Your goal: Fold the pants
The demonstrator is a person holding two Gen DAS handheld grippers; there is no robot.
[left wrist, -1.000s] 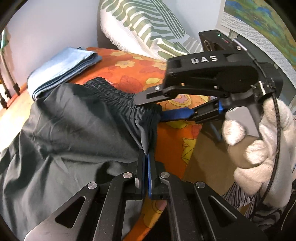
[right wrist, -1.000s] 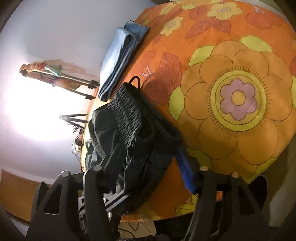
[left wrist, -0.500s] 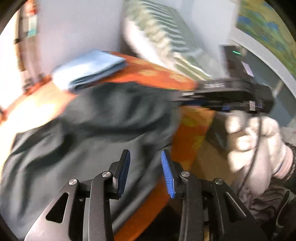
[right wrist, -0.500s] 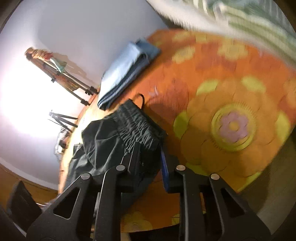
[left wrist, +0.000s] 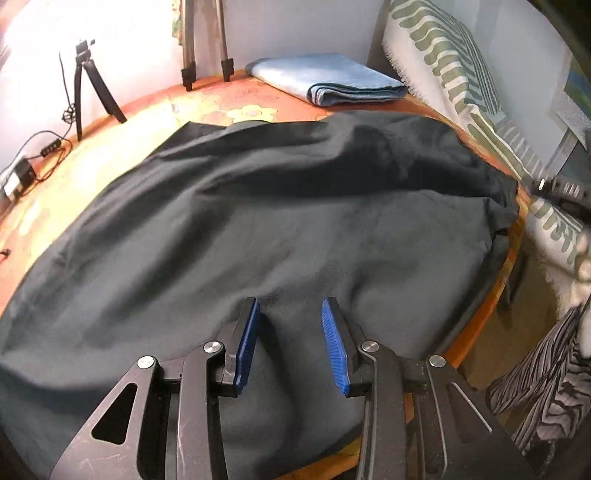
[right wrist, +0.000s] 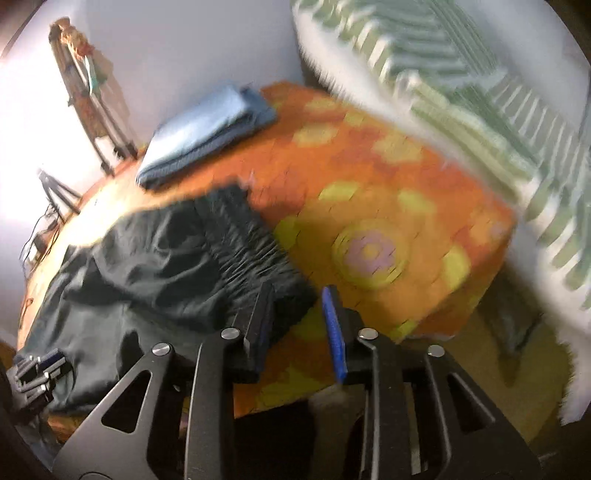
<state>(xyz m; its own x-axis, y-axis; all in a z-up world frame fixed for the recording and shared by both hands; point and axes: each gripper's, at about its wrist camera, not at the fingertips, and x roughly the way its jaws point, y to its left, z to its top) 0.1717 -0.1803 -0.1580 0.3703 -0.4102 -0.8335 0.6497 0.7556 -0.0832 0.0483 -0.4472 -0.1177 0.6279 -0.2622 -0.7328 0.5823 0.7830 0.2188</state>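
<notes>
Black pants [left wrist: 280, 221] on floral bedspread [right wrist: 388, 206], left gripper [left wrist: 290, 338] apart above them, right gripper [right wrist: 297, 325] opening, holding nothing, no legible writing

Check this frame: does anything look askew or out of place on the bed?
The black pants lie rumpled, with creases rather than flat, and their near edge hangs over the edge of the orange floral bedspread. Nothing looks damaged or spilled.

The dark charcoal, almost black fabric pants [left wrist: 280, 206] are plain, without any print. The bed cover [right wrist: 388, 206] under them is orange with yellow flowers, one flower having a lilac centre. A folded cloth [left wrist: 328, 79] at the far end is light blue. The cushion [left wrist: 454, 70] is white with sage-green stripes. Each black-framed tool, left [left wrist: 290, 345] and right [right wrist: 301, 332], has bright blue ribbed pads [left wrist: 334, 347]. The wall [left wrist: 295, 26] is pale blue-white.
</notes>
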